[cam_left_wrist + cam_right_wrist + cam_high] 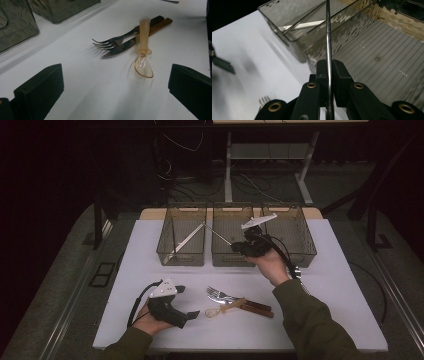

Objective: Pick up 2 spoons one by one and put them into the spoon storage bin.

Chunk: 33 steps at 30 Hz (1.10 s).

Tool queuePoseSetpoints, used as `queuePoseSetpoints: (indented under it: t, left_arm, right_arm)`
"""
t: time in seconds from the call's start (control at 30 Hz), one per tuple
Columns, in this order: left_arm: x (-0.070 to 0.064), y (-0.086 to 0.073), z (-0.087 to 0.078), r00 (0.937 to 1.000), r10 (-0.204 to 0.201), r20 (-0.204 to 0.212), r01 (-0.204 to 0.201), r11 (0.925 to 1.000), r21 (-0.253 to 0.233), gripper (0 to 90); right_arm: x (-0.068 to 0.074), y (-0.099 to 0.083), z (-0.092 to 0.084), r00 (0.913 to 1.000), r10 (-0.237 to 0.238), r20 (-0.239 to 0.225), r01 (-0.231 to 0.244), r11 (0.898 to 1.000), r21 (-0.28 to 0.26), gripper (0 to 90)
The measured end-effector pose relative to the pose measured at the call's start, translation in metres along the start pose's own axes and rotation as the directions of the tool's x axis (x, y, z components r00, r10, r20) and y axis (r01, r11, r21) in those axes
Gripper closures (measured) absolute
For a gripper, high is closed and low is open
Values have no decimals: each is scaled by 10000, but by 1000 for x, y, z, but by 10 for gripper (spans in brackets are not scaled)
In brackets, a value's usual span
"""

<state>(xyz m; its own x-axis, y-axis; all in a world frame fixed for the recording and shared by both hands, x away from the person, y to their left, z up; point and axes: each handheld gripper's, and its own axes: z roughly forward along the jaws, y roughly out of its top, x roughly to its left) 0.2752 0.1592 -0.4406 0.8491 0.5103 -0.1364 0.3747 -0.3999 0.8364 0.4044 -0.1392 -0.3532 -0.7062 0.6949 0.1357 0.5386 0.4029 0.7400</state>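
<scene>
Metal rod [328,37], thin and shiny: that is what your right gripper [328,67] has clamped between its jaws, which are pressed nearly together on it. In the right gripper view the rod runs straight up from the pads, over the near rim of the middle bin [372,60]. From the high view the same rod [216,231] slants up and to the left from your right gripper [240,247], which you hold just above the front wall of the middle bin [230,260]. What sort of utensil the rod belongs to is hard to say, since its far end is lost against the dim bin wall.

Your left gripper [187,301] rests low over the white table [330,285] at the front left, jaws spread wide with nothing between them. The left gripper view looks out between those jaws at a small pile just ahead: a fork [112,42] and a knife [122,48] with dark wooden handles lying side by side and touching, and a pale amber plastic spoon [143,47] laid across them, its clear bowl on the table toward you.

Three smoky see-through bins stand in a row at the back of the table. The left bin [182,257] holds a long pale utensil [186,240] leaning across it.
</scene>
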Motion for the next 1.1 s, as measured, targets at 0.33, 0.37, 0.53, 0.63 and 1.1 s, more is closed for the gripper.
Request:
queuePoseSetpoints:
  t: [0.33,0.37,0.53,0.63,1.1]
  left_arm:
    - [0,1,0,9998,175,71,-175,9998,-13,0]
    - [-1,1,1,9999,141,95,-140,9999,-31,0]
    - [-1,2,0,9997,193,129,-193,9998,-45,0]
    - [-1,2,0,9997,210,145,-209,9998,-69,0]
    - [-1,4,-1,9993,270,266,-266,9995,-184,0]
  right_arm:
    - [3,30,33,9997,72,235,-78,9996,276,843]
    - [4,33,37,9996,84,253,-91,9995,299,843]
    - [5,49,53,9988,162,454,-184,9987,473,843]
    - [8,58,65,9982,121,585,-157,9979,628,843]
    - [16,93,115,9913,304,1281,-464,9912,1239,842]
